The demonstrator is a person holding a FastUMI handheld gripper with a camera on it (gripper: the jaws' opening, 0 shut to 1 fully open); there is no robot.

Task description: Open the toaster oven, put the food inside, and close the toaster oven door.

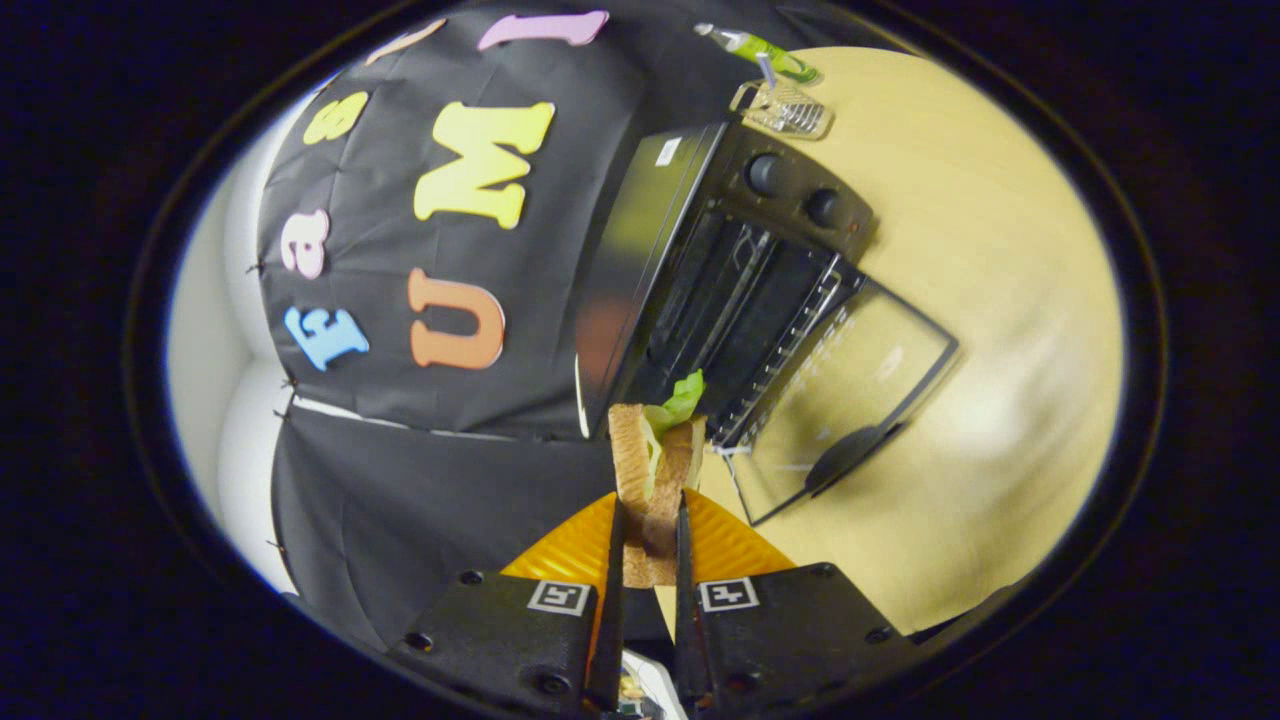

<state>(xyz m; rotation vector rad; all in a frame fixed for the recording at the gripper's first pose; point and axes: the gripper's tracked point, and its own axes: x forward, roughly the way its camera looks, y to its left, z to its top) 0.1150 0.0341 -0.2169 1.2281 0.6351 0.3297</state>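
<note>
I have the sandwich (655, 480) clamped in the tool (650, 535): both fingers press on its bread slices from either side, and it stands out ahead of the fingertips with a leaf of green lettuce (684, 396) poking from its far end. It is lifted clear of the orange plate (570, 550), whose ribbed rim I see fanning out behind and to both sides of the fingers.

Just beyond the sandwich sits the toaster oven (720, 270), black, its whole view rolled over on my camera. Its door (850, 400) is dropped fully open and lies flat on the worktop (1000, 300), glass panel up, with the dark handle (845, 455) along its outer edge. The lettuce tip reaches about to the near corner of the open cavity, where I can make out the wire rack (790, 340). I cannot tell whether the sandwich has crossed the threshold yet. Two round knobs (795, 190) sit on the control panel at the far side of the oven.

Farther off on the pale wooden worktop, past the oven, there is a small clear ribbed container (785, 108) and next to it a green bottle (765, 48) lying against the booth's black cloth wall (400, 480).
</note>
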